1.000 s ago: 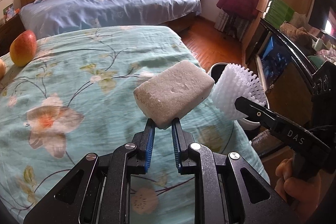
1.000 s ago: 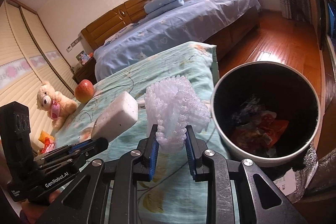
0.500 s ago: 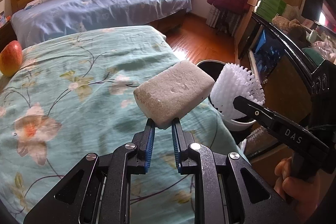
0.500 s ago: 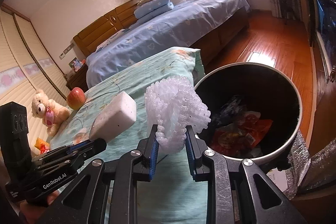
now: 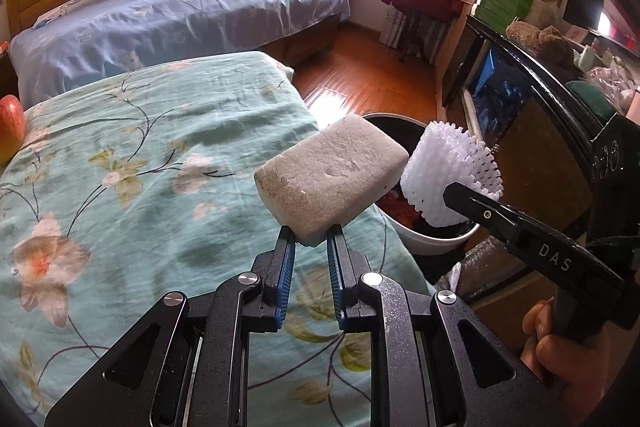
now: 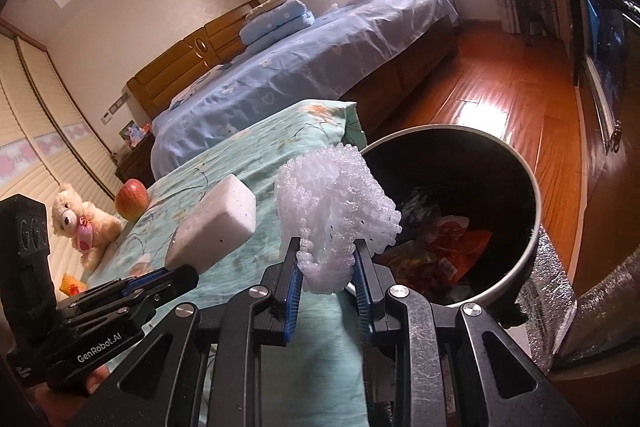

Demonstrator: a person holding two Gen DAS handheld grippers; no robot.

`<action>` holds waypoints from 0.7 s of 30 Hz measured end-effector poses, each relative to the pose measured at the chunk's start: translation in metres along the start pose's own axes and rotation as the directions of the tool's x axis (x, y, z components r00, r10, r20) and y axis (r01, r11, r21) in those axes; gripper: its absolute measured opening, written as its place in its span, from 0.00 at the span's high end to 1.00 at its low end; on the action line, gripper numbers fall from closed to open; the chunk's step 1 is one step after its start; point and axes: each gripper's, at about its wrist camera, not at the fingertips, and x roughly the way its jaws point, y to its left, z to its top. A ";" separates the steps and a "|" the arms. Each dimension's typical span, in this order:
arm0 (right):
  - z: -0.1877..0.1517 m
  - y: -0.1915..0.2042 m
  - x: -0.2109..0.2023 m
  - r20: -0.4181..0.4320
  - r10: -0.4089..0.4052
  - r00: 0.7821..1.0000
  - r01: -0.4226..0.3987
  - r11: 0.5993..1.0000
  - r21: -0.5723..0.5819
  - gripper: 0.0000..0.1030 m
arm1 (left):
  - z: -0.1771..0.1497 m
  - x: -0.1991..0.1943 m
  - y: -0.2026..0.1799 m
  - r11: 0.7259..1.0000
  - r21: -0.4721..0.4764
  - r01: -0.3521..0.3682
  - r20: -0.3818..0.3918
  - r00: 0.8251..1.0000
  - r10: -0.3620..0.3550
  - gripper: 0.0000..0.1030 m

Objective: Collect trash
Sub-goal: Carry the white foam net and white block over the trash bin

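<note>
My left gripper (image 5: 311, 235) is shut on a white foam block (image 5: 330, 179), held above the right edge of the floral bedspread (image 5: 120, 167). That block (image 6: 216, 223) and the left gripper (image 6: 176, 273) also show at the left of the right wrist view. My right gripper (image 6: 326, 259) is shut on a white foam fruit net (image 6: 334, 211), which hangs at the near rim of the round trash bin (image 6: 532, 239). In the left wrist view the net (image 5: 452, 179) sits over the bin (image 5: 432, 245). The bin holds orange wrappers (image 6: 452, 251).
A red apple (image 6: 131, 199) and a teddy bear (image 6: 86, 223) lie on the floral bed. A blue bed (image 5: 180, 15) stands behind, wooden floor (image 6: 500, 95) to its right. A dark TV cabinet (image 5: 520, 115) stands right of the bin. A silver foil bag (image 6: 552, 299) lies beside the bin.
Both grippers have carried their loads to the right, off the bed's middle toward the bin. The net now overlaps the bin's rim. Both grips are unchanged.
</note>
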 end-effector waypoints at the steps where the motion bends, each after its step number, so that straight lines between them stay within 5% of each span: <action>1: 0.000 -0.002 -0.001 0.002 -0.003 1.000 0.003 1.000 0.004 0.77 | 0.001 0.001 -0.001 1.000 0.003 0.002 0.000 1.000 -0.002 0.85; 21: 0.004 -0.026 -0.008 0.014 -0.044 0.999 0.044 0.999 0.024 0.77 | 0.011 0.015 -0.027 0.998 0.050 0.033 -0.015 0.999 -0.032 0.85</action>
